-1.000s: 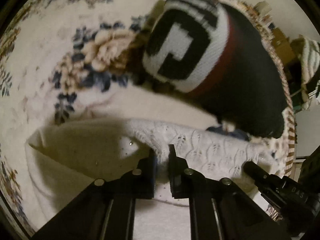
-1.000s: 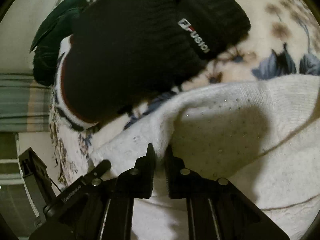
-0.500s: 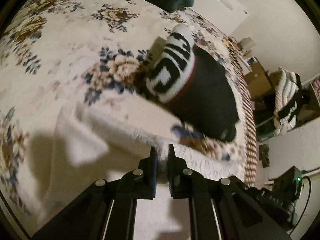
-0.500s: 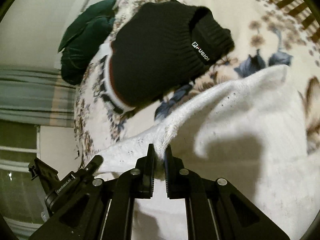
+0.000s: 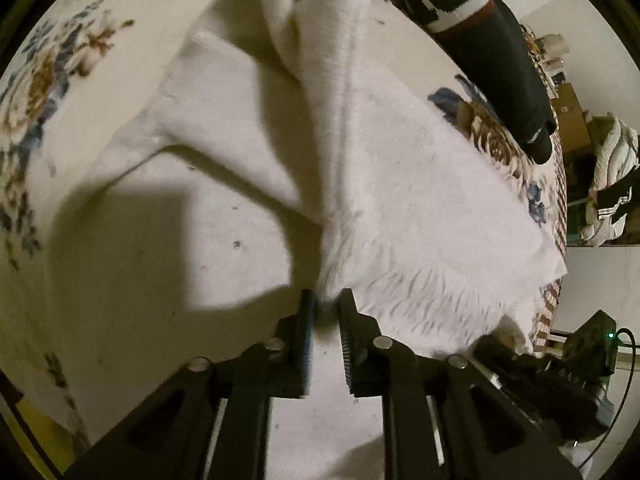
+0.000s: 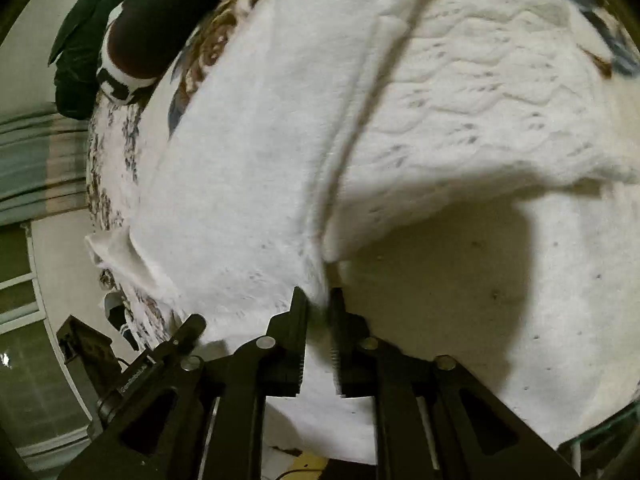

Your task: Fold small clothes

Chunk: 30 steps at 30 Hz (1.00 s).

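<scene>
A white knitted sweater (image 5: 400,200) lies on the floral bedspread (image 5: 40,80), with one part folded over the rest. My left gripper (image 5: 328,306) points down at the folded edge. Its jaws are opening, and a ridge of the knit still sits between the tips without being pinched. In the right wrist view the same sweater (image 6: 260,160) fills the frame. My right gripper (image 6: 319,300) is also opening, with the fabric's edge loose between its tips.
A black sweater (image 5: 508,64) with a white lettered band lies beyond the white one, also seen as the black sweater (image 6: 148,20). A dark green cloth (image 6: 76,56) sits past it. A pile of striped clothes (image 5: 612,184) stands off the bed's right side.
Both grippers carried the white sweater's edge across the garment, folding it over itself. Their jaws, earlier shut on the knit, have now parted a little.
</scene>
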Each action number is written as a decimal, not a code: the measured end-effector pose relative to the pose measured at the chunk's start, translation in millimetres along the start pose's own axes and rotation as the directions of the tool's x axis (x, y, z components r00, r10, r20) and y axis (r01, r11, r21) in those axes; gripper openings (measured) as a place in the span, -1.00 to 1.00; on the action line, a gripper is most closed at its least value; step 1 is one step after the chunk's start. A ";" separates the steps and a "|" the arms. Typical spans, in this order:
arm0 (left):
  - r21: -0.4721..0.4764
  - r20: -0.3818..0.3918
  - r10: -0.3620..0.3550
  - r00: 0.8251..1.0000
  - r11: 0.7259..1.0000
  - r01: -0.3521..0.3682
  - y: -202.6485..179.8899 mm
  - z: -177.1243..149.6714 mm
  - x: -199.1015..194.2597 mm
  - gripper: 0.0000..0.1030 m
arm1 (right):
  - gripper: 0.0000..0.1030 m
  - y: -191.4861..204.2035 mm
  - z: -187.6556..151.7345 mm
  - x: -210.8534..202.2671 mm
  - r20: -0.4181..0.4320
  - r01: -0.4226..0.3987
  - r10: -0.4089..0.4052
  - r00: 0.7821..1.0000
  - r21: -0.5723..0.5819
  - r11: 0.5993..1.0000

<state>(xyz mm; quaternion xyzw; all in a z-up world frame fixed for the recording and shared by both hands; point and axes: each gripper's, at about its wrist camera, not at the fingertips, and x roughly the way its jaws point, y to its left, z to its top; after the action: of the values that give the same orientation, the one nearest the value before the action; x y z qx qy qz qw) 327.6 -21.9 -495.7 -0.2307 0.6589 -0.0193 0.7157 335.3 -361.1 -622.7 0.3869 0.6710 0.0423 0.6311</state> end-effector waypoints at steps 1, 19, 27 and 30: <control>-0.007 0.019 0.001 1.000 1.000 -0.001 1.6 0.7 -9.1 -0.54 | -0.61 0.1 1.2 -9.3 0.014 0.007 -0.006 1.000 -0.014 1.000; -0.038 0.162 0.160 0.974 0.987 -0.156 1.4 166.2 1.4 0.11 | 0.14 -15.4 131.9 -79.1 0.320 -0.018 -0.048 0.946 0.202 0.979; -0.236 0.134 0.104 0.986 0.969 -0.070 84.1 108.5 -32.2 0.24 | 0.02 -31.3 134.4 -76.6 0.320 -0.044 -0.038 0.947 0.244 0.969; -0.318 0.169 0.055 0.984 0.948 0.002 91.5 99.8 -44.1 0.20 | 0.02 -30.1 127.1 -73.1 0.310 -0.089 0.014 0.951 0.229 0.969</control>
<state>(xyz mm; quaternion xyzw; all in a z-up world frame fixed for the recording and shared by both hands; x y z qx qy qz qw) 391.5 104.8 -484.5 -0.3346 0.5907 0.1170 0.7249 426.1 -478.8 -604.9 0.4800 0.5550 -0.0831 0.6743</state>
